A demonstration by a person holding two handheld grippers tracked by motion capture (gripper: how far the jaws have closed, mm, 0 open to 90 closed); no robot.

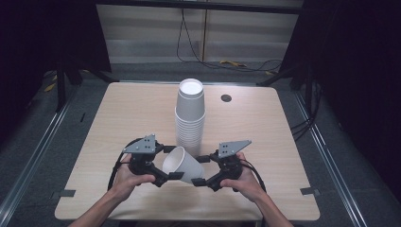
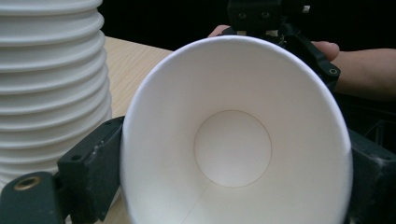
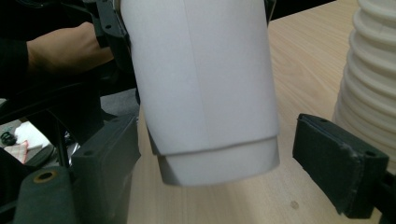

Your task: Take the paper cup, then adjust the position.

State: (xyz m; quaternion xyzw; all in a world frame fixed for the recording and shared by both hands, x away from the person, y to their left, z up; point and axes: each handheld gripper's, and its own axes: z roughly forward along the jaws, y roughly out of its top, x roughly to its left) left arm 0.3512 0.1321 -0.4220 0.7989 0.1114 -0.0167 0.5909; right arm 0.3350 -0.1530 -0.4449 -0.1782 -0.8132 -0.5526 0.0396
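A single white paper cup lies tilted between my two grippers, just in front of a tall stack of white cups. My left gripper is shut on the cup near its rim. In the left gripper view the cup's open mouth faces the camera and both jaws press its sides around my left gripper. My right gripper stands open around the cup's base. In the right gripper view the cup hangs base-first within my right gripper, with a clear gap to the right jaw.
The wooden table has a round dark grommet at the back right of the stack. The stack rises close beside the left jaw, and the stack stands just past the right jaw. Cables lie on the floor behind the table.
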